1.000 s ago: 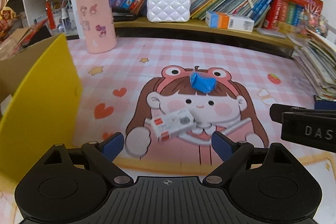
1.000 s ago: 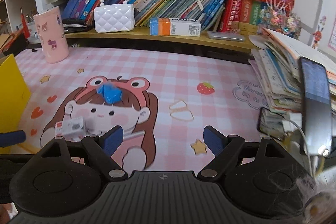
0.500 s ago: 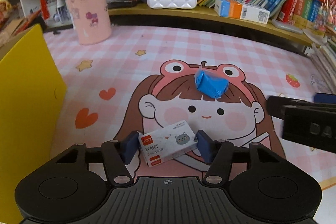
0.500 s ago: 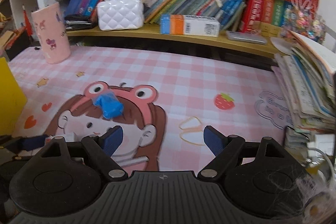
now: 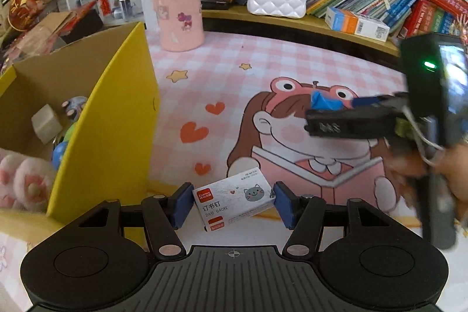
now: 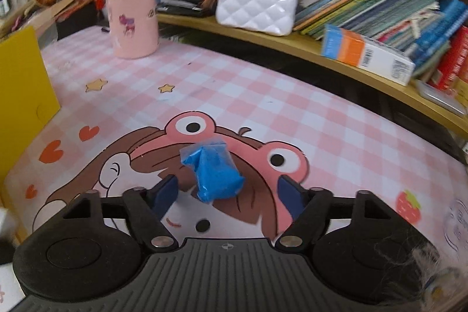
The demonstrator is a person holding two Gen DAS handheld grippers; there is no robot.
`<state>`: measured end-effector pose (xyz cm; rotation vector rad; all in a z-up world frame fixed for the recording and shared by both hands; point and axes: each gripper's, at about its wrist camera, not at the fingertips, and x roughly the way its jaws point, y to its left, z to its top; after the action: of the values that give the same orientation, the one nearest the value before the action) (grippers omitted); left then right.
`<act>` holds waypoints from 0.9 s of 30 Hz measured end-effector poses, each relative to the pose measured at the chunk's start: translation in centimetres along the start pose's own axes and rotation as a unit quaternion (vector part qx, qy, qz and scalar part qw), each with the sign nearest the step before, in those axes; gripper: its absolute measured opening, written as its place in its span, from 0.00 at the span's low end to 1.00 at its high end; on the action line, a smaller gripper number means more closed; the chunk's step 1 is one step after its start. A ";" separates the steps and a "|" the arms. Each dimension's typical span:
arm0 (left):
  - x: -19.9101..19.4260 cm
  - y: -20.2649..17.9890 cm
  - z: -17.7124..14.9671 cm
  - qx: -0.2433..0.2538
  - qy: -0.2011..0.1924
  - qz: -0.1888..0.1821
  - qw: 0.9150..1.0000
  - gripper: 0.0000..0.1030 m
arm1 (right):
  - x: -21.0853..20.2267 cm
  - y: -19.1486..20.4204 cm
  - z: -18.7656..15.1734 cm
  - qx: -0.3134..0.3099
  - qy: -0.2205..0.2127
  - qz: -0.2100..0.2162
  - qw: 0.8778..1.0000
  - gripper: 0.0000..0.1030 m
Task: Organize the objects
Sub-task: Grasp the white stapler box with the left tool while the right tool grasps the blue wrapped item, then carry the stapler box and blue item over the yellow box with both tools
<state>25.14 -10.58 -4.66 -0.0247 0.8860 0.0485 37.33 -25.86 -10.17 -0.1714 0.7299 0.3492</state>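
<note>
Pink mat (image 5: pixel 263 72), staple box (image 5: pixel 234 202) crosswise in left claw (image 5: pixel 231 203)

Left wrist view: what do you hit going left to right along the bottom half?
Yellow box → staples box, gripped between the left gripper fingers → right gripper, closing around the blue packet.

Glossy quilted plastic purse (image 6: pixel 256 6), matt cardboard box (image 5: pixel 111 119) (yellow), crinkly plastic blue pkt (image 6: pixel 215 173), smooth mat (image 6: pixel 263 95).

Left claw (image 5: pixel 231 203) lifted the staple box (image 5: pixel 234 199).
</note>
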 end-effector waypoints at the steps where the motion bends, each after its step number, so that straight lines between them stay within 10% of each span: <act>1: -0.3 0.0 -0.1 -0.004 0.001 -0.002 1.000 0.57 | 0.2 -0.1 0.1 0.002 -0.002 0.005 1.000 0.67; 6: -1.7 0.0 -0.3 -0.008 -0.006 -0.015 1.000 0.57 | 0.3 -0.2 0.4 0.004 -0.009 0.031 0.999 0.29; 27: -6.4 2.2 -3.6 0.019 -0.044 -0.073 0.996 0.57 | -13.6 2.6 -5.1 0.110 -0.006 -0.033 0.993 0.28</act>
<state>18.18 -8.71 -1.94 -0.0510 0.7945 -0.1032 23.77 -28.24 -4.80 0.0146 0.7436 0.2040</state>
